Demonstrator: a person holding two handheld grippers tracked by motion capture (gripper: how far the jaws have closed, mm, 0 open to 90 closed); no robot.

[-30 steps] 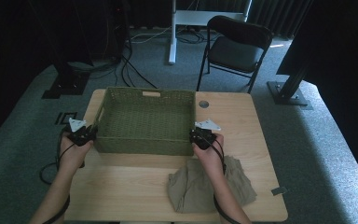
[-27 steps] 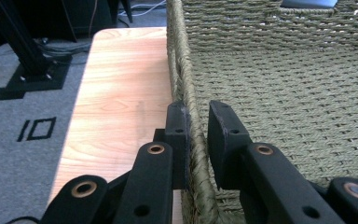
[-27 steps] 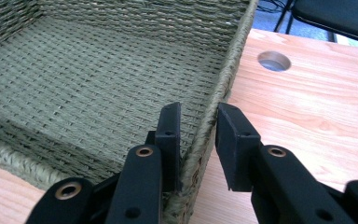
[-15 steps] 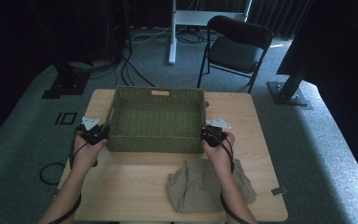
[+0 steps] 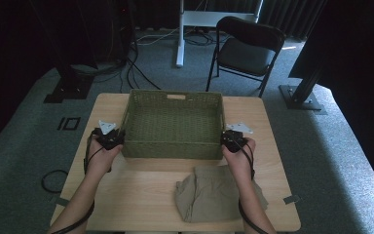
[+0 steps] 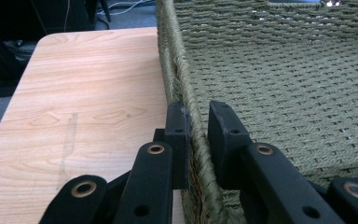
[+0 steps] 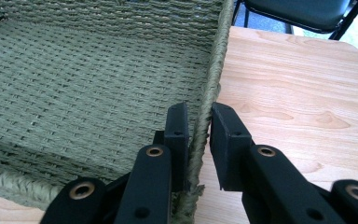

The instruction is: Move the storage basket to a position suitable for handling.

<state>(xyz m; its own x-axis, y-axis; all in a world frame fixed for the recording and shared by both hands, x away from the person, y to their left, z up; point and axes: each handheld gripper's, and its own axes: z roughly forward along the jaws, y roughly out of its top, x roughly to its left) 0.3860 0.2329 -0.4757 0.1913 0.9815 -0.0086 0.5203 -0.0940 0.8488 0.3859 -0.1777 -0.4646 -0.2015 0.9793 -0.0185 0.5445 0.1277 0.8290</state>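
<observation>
Gripping basket (image 5: pixel 174 124): left tongs (image 6: pixel 196 122) clamp its left rim, right tongs (image 7: pixel 196 122), just closing, pinch its right rim. Basket, between both tongs, has slid rightward across tabletop (image 5: pixel 141 195); repositioning likely under way. Cloth (image 5: pixel 209 195) lies nearer than right tongs.

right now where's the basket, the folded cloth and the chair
basket (image 5: pixel 175 127), high view, woven floor inside
folded cloth (image 5: pixel 209 192), high view, middle of the khaki fabric
chair (image 5: pixel 246 53), high view, black seat
</observation>
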